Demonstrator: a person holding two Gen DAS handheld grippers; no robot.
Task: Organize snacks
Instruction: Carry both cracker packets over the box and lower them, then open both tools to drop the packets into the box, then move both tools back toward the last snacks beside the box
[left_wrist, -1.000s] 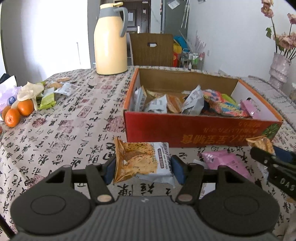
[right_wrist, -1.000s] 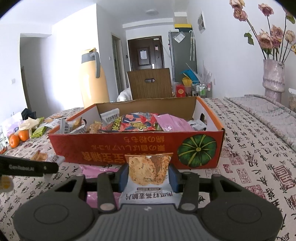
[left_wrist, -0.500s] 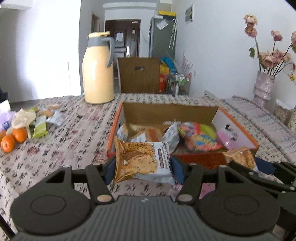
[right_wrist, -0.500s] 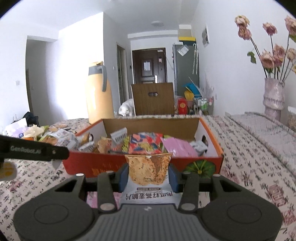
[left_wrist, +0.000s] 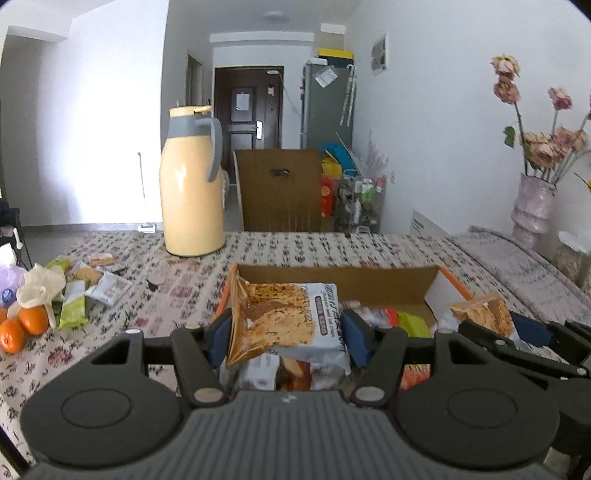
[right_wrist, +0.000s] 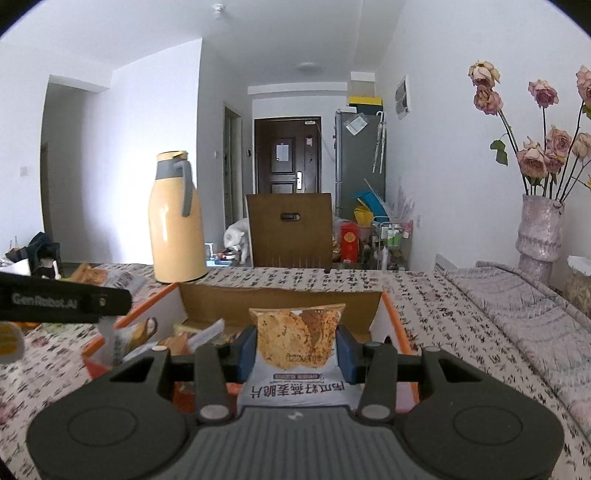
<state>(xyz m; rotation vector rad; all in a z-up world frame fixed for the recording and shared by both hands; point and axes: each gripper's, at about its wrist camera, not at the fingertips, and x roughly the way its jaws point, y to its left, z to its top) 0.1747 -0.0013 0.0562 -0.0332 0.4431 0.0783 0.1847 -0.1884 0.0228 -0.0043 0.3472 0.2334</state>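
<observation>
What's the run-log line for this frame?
left gripper: shut on oat-crisp packet | right gripper: shut on second packet | both above snack box

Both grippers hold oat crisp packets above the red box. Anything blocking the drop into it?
Nothing visible. The cardboard box is open-topped, and the left gripper and right gripper hold their oat crisp packets above loose snacks already inside.

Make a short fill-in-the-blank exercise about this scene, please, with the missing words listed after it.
1. Each gripper is shut on a snack ____.
2. The left gripper and the right gripper hold their packets over the open cardboard ____.
3. The tall yellow jug has a ____ handle.
4. The pink vase holds dried ____.

Missing words: packet; box; grey; roses
</observation>
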